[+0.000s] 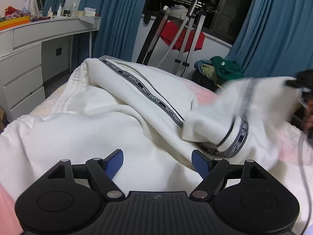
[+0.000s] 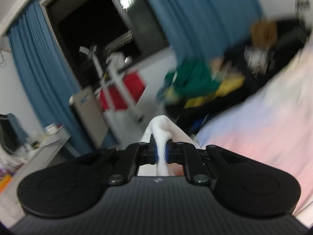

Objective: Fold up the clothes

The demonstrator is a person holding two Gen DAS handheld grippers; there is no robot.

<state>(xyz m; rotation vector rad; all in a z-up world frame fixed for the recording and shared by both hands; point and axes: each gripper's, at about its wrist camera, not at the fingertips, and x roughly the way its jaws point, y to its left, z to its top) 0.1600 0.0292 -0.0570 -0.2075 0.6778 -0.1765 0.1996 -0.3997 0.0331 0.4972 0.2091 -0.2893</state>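
White trousers with a dark lettered side stripe lie rumpled across the bed. Their elastic waistband sits at the left. One leg end is lifted and blurred at the right, held by my right gripper at the frame's edge. My left gripper hovers open just above the cloth, nothing between its blue pads. In the right wrist view, my right gripper is shut on a bunch of the white fabric; the view is motion-blurred.
A white dresser with bottles stands at the left. Blue curtains hang behind. A metal rack with a red cloth stands past the bed. A pile of green and yellow clothes lies at the far right corner.
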